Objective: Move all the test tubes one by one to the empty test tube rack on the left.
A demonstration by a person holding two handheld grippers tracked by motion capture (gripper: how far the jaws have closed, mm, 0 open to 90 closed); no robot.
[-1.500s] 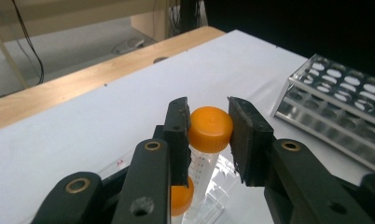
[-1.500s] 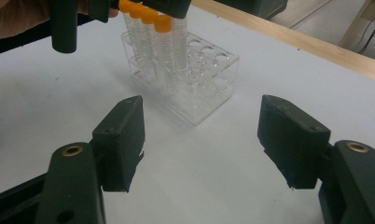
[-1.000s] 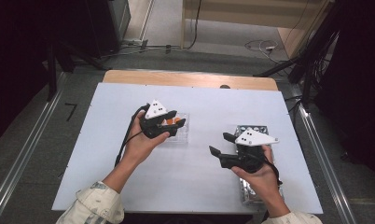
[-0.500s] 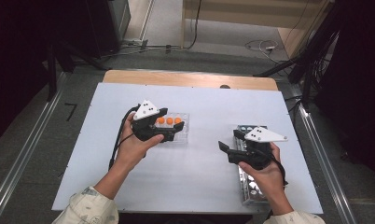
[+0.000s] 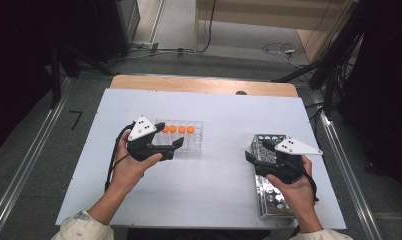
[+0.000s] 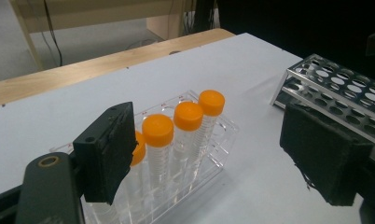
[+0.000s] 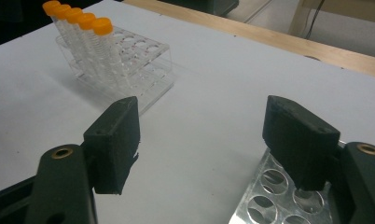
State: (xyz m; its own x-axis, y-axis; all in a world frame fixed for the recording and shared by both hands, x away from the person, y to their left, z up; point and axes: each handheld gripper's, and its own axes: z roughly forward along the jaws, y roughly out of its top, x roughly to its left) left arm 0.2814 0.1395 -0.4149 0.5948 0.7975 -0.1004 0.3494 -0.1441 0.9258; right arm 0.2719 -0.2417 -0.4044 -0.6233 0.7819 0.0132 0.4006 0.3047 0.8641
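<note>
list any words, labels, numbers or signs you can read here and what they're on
None can be read. The clear rack has tiny red marks along its top edge, too small to read. The orange-capped tubes carry faint graduation lines, no legible numbers. The metal rack bears no visible text.

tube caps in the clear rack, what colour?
Orange caps, all alike, on tubes in the clear rack. Clearest in the left gripper view.

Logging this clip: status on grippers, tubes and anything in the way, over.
Left gripper open, jaws just widened, nothing between them. Right gripper open, empty, above metal rack. Orange-capped tubes upright in clear rack. Nothing in the way.
</note>
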